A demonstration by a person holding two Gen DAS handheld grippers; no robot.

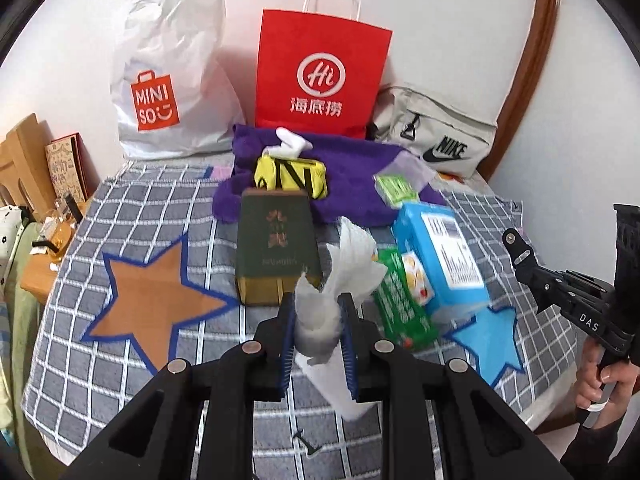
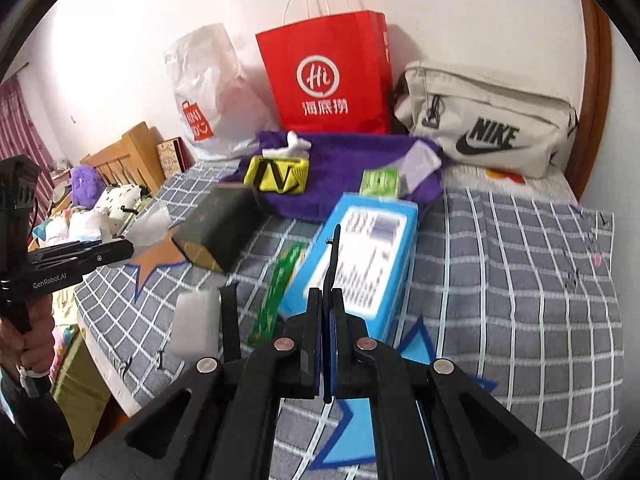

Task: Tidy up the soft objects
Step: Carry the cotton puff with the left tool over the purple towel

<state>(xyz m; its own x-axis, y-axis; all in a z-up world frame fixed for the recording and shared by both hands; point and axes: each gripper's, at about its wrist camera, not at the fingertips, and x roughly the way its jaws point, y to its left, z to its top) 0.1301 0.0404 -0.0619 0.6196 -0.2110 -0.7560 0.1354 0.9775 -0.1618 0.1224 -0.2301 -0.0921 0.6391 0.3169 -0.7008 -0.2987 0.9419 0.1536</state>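
Note:
My left gripper is shut on a bunch of white tissue and holds it above the checked bedspread; it also shows in the right wrist view. My right gripper is shut on a thin black strap-like piece, over a blue tissue pack. A green pack lies beside the blue pack. A dark green box, a yellow tissue pouch, a small green pack and a purple towel lie farther back.
A white Miniso bag, a red paper bag and a beige Nike bag stand against the wall. A white block sits near the bed edge. A wooden headboard and plush toys are at left.

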